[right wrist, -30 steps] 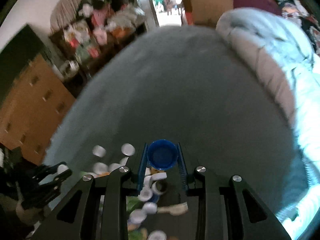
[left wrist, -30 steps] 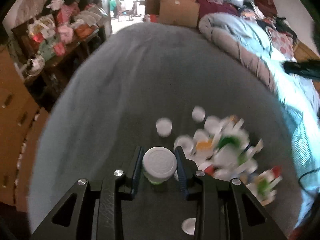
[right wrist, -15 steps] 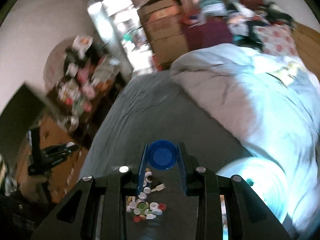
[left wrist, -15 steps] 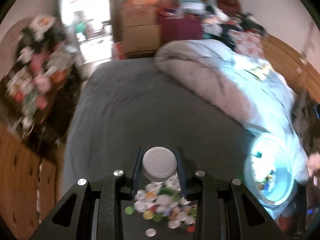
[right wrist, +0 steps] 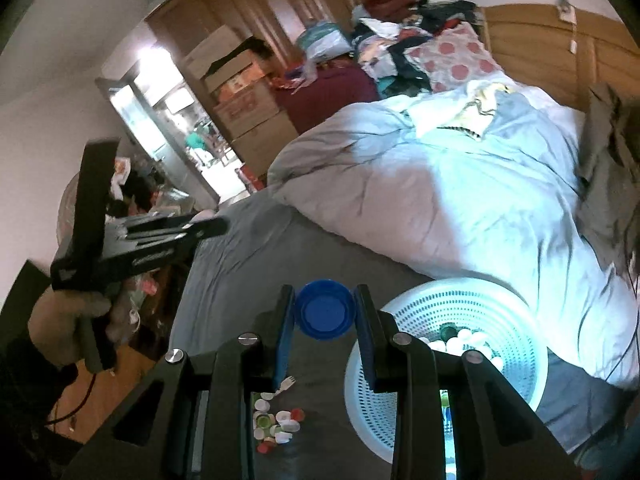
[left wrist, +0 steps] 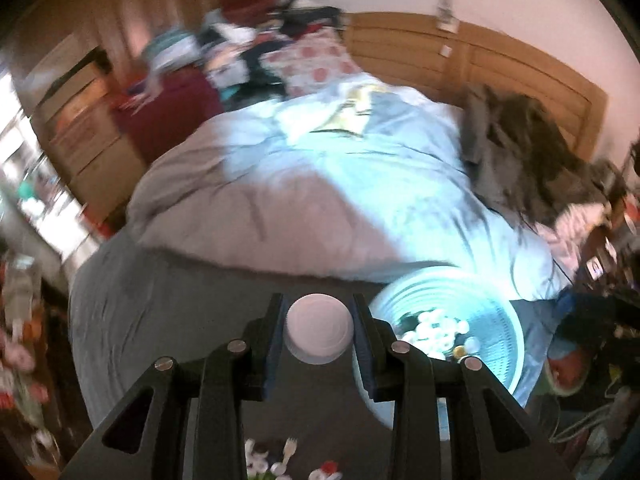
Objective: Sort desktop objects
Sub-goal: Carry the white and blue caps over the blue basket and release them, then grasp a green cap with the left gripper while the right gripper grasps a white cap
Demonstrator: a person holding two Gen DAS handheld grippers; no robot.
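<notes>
The sorting looks partly done. The white basket point(right wrist: 448, 356) on the bed point(right wrist: 240, 264) already holds a layer of caps point(right wrist: 464, 340), mostly white with a dark one or two among them. A small pile of loose caps point(right wrist: 278, 426) is left on the grey sheet, near and to the left of the basket: white, green and red ones, with a small white plastic fork point(right wrist: 285, 383) lying at its far edge. So a good share is in, and a handful remains, besides the two pieces in the air now.

The left gripper point(left wrist: 319, 330) clamps a white cap point(left wrist: 319, 330) between its blue pads, flat top towards the camera, faint rings on it; in the left view it hangs over the sheet just left of the basket rim point(left wrist: 384, 300). The right gripper point(right wrist: 325, 315) is closed on a blue cap point(right wrist: 325, 315), its hollow side facing the camera, round with a thin rim. It too sits left of the basket, not yet over the opening.

In the right view the left gripper point(right wrist: 208, 226) shows far off to the left, held by a hand point(right wrist: 64, 328), with something pale at its tips.

I judge both caps are on their way to the basket; neither is released. The left view is blurred, so fine detail there is uncertain.
</notes>
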